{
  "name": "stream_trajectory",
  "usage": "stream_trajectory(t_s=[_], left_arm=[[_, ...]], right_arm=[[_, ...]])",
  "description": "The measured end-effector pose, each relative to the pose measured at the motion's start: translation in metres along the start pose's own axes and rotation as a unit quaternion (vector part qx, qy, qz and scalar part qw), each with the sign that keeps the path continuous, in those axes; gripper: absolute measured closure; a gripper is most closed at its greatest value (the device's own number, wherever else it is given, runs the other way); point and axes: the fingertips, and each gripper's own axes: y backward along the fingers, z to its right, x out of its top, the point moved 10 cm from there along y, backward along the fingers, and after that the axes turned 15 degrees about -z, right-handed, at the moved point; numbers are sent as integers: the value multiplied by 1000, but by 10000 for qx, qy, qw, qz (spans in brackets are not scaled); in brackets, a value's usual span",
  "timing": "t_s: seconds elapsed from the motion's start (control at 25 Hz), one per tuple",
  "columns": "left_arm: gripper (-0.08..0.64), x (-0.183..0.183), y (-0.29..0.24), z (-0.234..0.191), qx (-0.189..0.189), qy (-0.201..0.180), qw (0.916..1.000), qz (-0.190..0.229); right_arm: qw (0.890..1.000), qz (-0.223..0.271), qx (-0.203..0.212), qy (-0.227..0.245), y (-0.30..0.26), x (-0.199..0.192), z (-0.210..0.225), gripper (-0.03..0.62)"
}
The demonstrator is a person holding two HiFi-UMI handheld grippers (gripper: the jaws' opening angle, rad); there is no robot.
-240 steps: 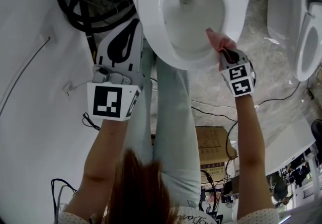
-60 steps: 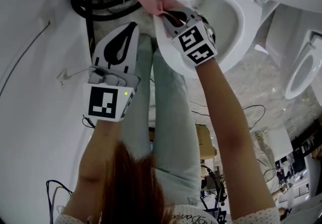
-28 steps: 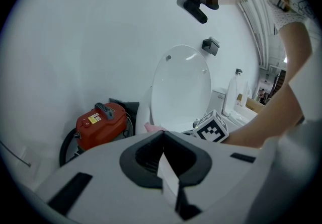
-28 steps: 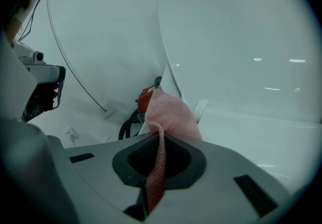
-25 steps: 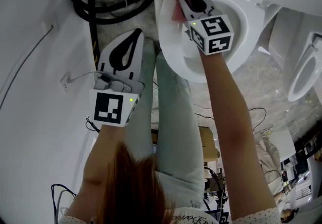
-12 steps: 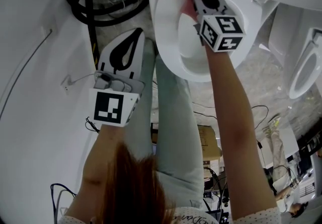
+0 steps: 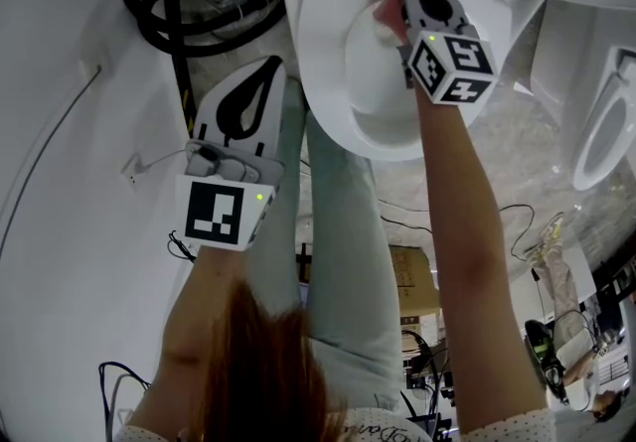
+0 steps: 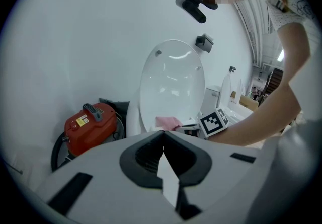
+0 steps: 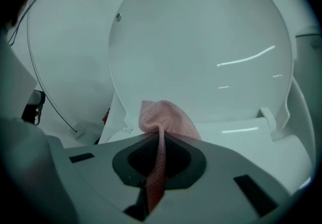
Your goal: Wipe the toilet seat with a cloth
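Cloth [image 9: 166, 117]: pink, open-weave fabric, bunched into a crumpled wad. One strip is clamped between the closed jaws of the right gripper [image 9: 159, 140], and the wad is held against the rear part of the toilet seat [image 7: 320, 63]. Seat: white, glossy, oval ring, lowered over the bowl.

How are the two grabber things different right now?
The right gripper is pinching a pink cloth, while the left gripper is shut on nothing. The right gripper reaches to the back of the toilet seat, close to the raised lid. The left gripper hangs beside the toilet, away from the seat. Both have their jaws closed, and each carries a cube with square markers.
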Motion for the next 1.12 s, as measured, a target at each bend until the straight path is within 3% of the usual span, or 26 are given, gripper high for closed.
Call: stream_trajectory(t_s=[0.4,0.88,1.12], left_arm=[[558,0,-4,6,-57,-48,10000,-18],[558,-1,-5,12,-135,-112,9998,58],[558,-1,2,14,-211,-194,9995,146]], right_arm=[[9992,67,-370,-169,16,-7,25,571],[9914,99,-837,-1005,39,-21,53,571],[9821,155,-1081,-1537,55,-24,61,571]])
